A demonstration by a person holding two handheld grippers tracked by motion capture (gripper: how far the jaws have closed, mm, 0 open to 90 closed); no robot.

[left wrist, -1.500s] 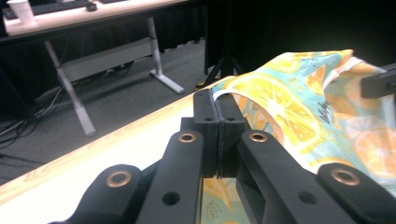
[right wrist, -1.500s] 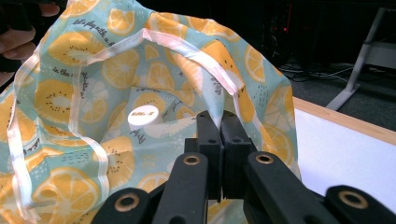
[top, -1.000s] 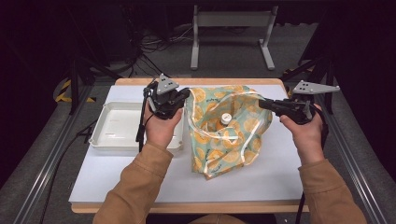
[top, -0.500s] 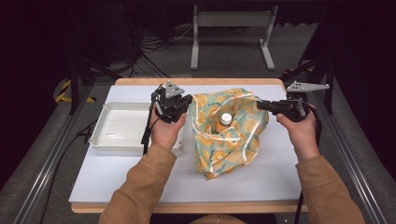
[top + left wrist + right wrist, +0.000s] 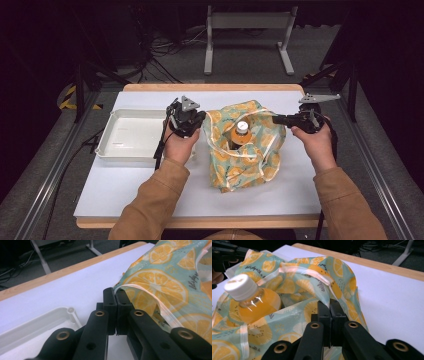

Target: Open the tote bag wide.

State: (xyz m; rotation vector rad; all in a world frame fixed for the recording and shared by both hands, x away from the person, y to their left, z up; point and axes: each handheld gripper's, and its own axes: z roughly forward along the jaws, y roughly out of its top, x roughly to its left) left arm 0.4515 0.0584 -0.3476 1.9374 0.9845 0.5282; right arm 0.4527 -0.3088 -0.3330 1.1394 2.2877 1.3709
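Observation:
A teal bag printed with orange slices (image 5: 245,150) stands on the white table, its mouth pulled open. Inside it stands a bottle of orange drink with a white cap (image 5: 241,132) (image 5: 252,300). My left gripper (image 5: 201,120) (image 5: 116,293) is shut on the bag's left rim (image 5: 125,287). At the opposite side, my right gripper (image 5: 275,119) (image 5: 329,305) is shut on the bag's right rim (image 5: 322,293). Both hold the rim raised off the table.
A shallow white tray (image 5: 131,137) lies left of the bag, beside my left hand. The table's wooden far edge (image 5: 215,87) runs behind the bag. A metal stand (image 5: 245,30) is on the floor beyond, with black rails along both table sides.
Both grippers have lifted and drawn the bag's rim upward, so the bag has risen from lying flat to standing, and the bottle inside now stands upright.

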